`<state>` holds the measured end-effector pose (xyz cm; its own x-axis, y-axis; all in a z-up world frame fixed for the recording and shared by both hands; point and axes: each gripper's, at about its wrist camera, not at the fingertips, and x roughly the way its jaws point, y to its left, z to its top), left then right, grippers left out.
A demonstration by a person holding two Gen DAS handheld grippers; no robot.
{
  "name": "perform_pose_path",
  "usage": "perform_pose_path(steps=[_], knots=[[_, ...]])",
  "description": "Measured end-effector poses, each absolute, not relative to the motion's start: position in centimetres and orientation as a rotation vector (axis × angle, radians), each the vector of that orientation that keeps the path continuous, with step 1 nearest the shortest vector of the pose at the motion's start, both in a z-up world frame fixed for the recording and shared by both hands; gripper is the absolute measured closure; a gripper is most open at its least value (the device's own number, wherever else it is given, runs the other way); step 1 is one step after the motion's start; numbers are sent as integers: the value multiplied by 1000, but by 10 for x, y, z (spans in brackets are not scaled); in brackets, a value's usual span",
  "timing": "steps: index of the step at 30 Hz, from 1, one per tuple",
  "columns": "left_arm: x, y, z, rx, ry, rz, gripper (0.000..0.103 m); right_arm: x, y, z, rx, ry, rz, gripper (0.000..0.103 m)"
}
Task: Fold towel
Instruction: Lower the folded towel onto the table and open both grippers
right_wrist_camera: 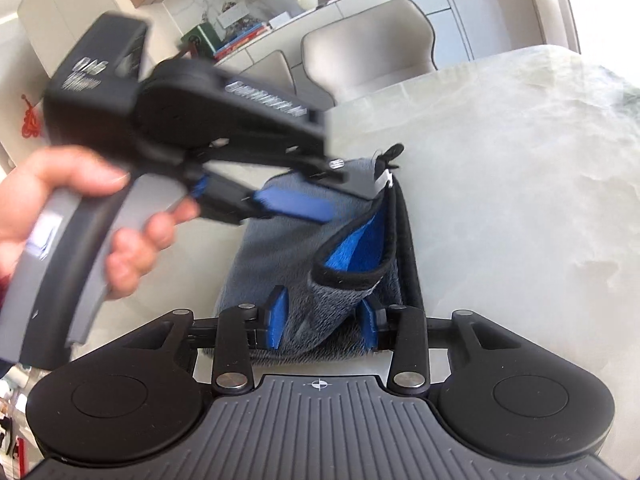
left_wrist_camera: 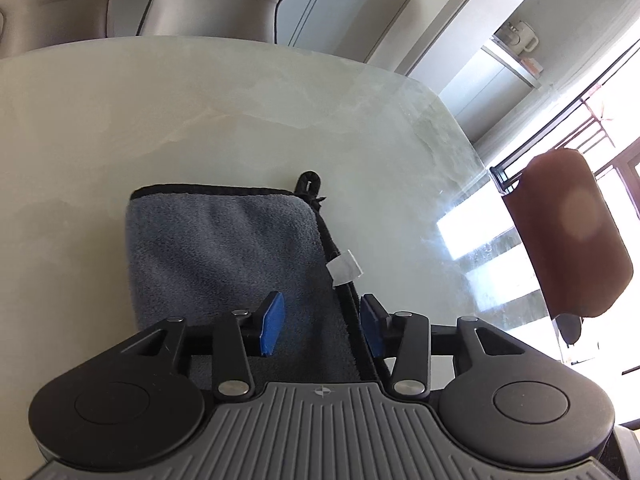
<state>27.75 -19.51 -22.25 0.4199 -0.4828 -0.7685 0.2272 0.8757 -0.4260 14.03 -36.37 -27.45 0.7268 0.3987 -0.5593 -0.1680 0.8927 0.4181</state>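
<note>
Two hand-held grippers with blue rubber pads, both parted.

Left gripper [left_wrist_camera: 320, 324]: black linkage arms on a ribbed grey body. Jaws partly open, pads not pressing on anything. The towel's black-bound right edge runs up between the pads; grey pile shows under the gap. In the right wrist view the same tool [right_wrist_camera: 316, 196] enters from 10 o'clock, blurred, its blue pad above the towel's far half. A person's left hand [right_wrist_camera: 80, 216] wraps its grey handle at 9 o'clock.

Right gripper [right_wrist_camera: 323, 322]: same build. Jaws partly open, with a raised flap of towel standing between the pads; whether the pads touch it cannot be told for certain, though they appear slack against it.

Folded microfibre towel [left_wrist_camera: 224, 256], grey outside, bright blue inside, with black binding: lies flat on the table, just ahead of the left gripper, running toward 12 o'clock. A black hanging loop [left_wrist_camera: 309, 184] sits at its far right corner; a white care label [left_wrist_camera: 345, 267] sticks out of the right edge at 1 o'clock. In the right wrist view the near corner [right_wrist_camera: 352, 268] is lifted, showing the blue lining.

Pale marble-patterned glossy table [left_wrist_camera: 200, 120]: bears the towel.

Beige upholstered chair [left_wrist_camera: 208, 4]: beyond the table at 12 o'clock.

Brown padded chair back [left_wrist_camera: 576, 236]: beside the table at 3 o'clock.
</note>
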Motion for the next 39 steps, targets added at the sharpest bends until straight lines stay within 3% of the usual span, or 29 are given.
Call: perform_pose_path(steps=[2, 5, 9, 18, 22, 30, 37, 39], knots=[[271, -183, -224, -282, 1044, -433, 57, 144, -365, -277, 354, 703, 302, 67], [259, -164, -233, -286, 1051, -399, 56, 148, -373, -280, 387, 704, 277, 82], [242, -152, -242, -316, 1056, -416, 56, 152, -378, -287, 420, 712, 267, 85], [224, -167, -238, -193, 1032, -439, 56, 154, -389, -292, 412, 718, 229, 83], [215, -163, -231, -204, 1016, -434, 56, 143, -393, -281, 411, 706, 193, 66], [182, -170, -234, -220, 1017, -476, 55, 133, -381, -259, 227, 618, 306, 66], [179, -165, -244, -270, 1049, -456, 54, 151, -376, -280, 155, 796, 270, 66], [174, -164, -240, -259, 1032, -449, 47, 151, -381, -276, 182, 794, 260, 66]])
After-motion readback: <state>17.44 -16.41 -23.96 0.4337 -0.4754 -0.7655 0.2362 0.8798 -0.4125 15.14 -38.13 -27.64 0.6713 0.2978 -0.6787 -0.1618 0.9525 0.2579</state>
